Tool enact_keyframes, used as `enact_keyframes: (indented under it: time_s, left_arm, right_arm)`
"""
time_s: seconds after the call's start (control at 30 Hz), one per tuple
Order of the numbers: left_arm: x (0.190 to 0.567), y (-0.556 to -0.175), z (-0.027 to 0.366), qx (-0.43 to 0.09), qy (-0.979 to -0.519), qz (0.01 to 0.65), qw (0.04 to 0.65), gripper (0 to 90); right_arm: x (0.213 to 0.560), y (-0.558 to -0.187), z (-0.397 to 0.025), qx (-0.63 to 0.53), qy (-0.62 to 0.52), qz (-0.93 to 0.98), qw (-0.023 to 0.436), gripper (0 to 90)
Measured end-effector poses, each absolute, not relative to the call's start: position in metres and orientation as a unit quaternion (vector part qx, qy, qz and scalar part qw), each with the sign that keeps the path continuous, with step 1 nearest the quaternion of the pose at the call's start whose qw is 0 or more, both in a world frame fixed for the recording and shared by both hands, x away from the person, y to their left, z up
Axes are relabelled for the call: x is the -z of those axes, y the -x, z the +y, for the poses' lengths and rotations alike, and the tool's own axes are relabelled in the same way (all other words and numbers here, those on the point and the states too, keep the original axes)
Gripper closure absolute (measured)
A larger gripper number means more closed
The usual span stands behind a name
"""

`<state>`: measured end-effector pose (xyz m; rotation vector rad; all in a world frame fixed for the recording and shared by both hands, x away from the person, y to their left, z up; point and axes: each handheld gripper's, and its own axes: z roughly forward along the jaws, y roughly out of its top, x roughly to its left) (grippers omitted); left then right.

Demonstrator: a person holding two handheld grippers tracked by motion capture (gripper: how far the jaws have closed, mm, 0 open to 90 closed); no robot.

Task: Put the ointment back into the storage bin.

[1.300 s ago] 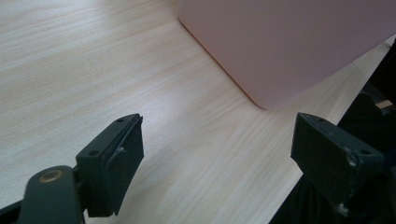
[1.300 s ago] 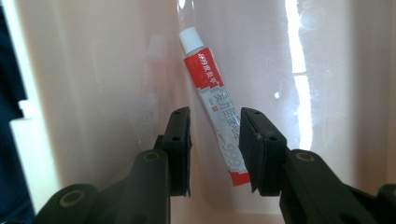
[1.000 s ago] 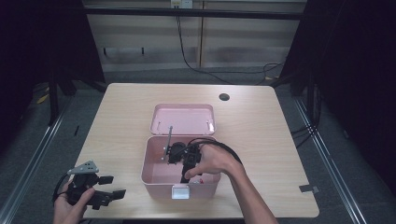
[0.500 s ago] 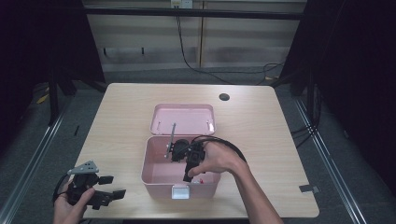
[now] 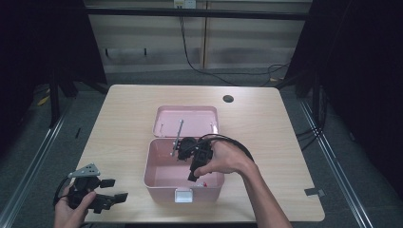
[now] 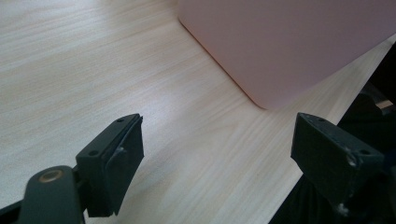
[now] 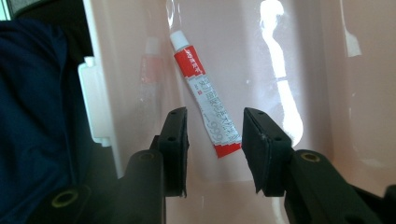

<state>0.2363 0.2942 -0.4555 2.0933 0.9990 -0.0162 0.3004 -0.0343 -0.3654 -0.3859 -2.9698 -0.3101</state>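
**Right gripper over the tube in the pink box**

The right gripper reaches down into the pink box. Its jaws are partly open, one on each side of a small red and white tube lying on the box floor, holding nothing. The left gripper rests wide open near the table's near left corner, empty.

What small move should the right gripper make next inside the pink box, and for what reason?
Probably lower the right gripper a little and close it on the tube. The jaws stand open on either side of the tube's crimped end, which lies flat on the floor of the pink box, not yet gripped.
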Motion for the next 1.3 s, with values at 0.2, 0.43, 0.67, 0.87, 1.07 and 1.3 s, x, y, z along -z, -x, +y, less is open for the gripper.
enact_keyframes:
  time_s: [0.2,0.43,0.67,0.87,1.07,1.3]
  left_arm:
    - [0.455,-0.236,0.295,0.009,-0.828,0.393,0.400,16.9]
    - [0.456,-0.236,0.294,0.006,-0.828,0.395,0.399,17.0]
    - [0.456,-0.236,0.293,0.007,-0.828,0.395,0.398,16.9]
    - [0.456,-0.237,0.294,0.007,-0.829,0.394,0.398,16.9]
    - [0.457,-0.237,0.293,0.007,-0.829,0.394,0.397,17.0]
    - [0.457,-0.237,0.293,0.006,-0.830,0.395,0.394,16.9]
  right_arm:
    - [0.358,-0.301,-0.039,0.102,0.131,-0.984,0.060,61.3]
    - [0.344,-0.299,-0.051,0.101,0.141,-0.983,0.053,61.4]
    - [0.331,-0.297,-0.066,0.102,0.148,-0.983,0.048,61.4]
    - [0.320,-0.295,-0.081,0.108,0.159,-0.981,0.041,61.3]
    - [0.315,-0.288,-0.097,0.113,0.173,-0.978,0.033,61.1]
    - [0.305,-0.279,-0.119,0.131,0.183,-0.974,0.018,61.0]
